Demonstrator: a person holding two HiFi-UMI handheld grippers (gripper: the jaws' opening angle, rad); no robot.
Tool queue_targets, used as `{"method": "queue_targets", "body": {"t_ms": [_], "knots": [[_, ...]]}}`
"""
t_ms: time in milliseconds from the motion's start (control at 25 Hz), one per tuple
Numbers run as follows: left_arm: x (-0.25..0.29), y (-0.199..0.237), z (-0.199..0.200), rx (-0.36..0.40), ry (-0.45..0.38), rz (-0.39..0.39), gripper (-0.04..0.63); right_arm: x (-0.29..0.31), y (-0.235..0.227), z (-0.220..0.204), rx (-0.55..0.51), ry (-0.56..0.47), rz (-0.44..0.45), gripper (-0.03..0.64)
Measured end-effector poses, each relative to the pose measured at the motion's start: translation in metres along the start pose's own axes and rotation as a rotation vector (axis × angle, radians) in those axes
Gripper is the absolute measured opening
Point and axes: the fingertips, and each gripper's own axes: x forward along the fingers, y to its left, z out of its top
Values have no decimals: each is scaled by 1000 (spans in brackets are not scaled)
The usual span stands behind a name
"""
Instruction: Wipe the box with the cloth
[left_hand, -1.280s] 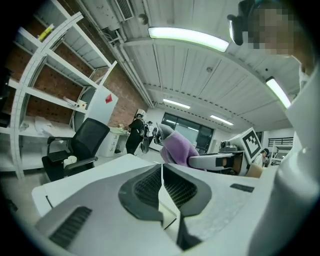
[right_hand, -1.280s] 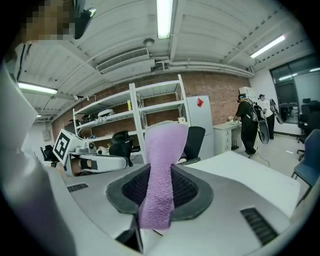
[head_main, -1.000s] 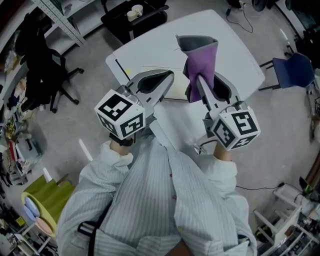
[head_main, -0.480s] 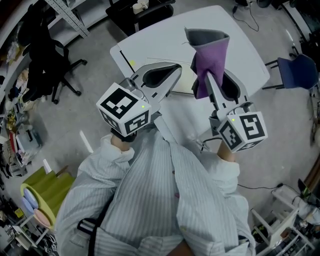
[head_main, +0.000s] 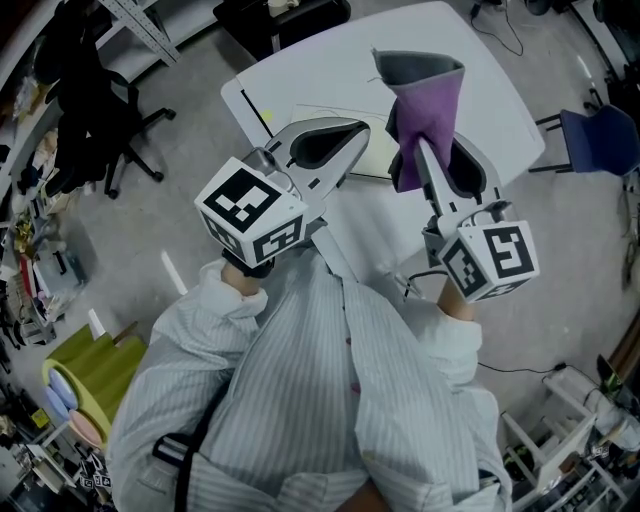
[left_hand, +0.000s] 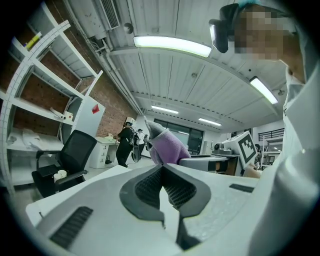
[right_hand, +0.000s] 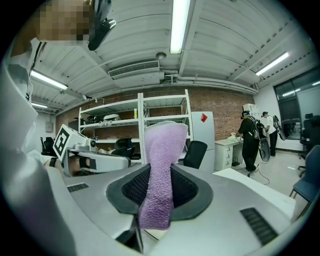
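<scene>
White and bare over most of its top, 1 surface (head_main: 320, 70) stands on a grey floor, with 2 black office chairs (head_main: 105, 105) off its left and far corners and 1 blue chair (head_main: 598, 140) to the right. 1 flat pale box (head_main: 372, 160) lies on the surface; only a strip of it shows between the 2 grippers, which are held above it and hide the rest.

The left gripper (head_main: 356, 130) points toward the far edge of the surface. In the left gripper view its 2 fingers (left_hand: 145, 185) are pressed together with nothing between them.

The right gripper (head_main: 420, 150) is held beside it on the right, apart from it and roughly parallel. Its 2 fingers (right_hand: 187, 187) are clamped on 1 purple cloth (head_main: 425, 110), which runs up between the dark pads and stands above the fingertips, its grey side showing at the top fold. The cloth is in the air and touches neither the box nor the surface.

Each gripper carries 1 marker cube (head_main: 250, 215), 2 in all, near the person's striped sleeves (head_main: 225, 310). 1 yellow-green roll (head_main: 85, 385) lies on the floor at the lower left.
</scene>
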Motion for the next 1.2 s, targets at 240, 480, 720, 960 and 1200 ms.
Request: {"method": "queue_targets", "body": {"t_ms": [240,480,720,960,1200], "knots": [[3,0,-3,-4,13,0,6,0,-1,-3,6,16,1,103],[7,-3,-5,13,-2,7,6,-5,-7,-7,12,14,4,103],[9,-6,-6,46,17,-34,6,-4,-9,-8,17,19,10,103],[3,-3,-12,70,36,-74,6,0,-6,-9,12,29,16,103],[1,2,-21,99,75,-108,6,5,-9,-13,-2,42,6,103]]}}
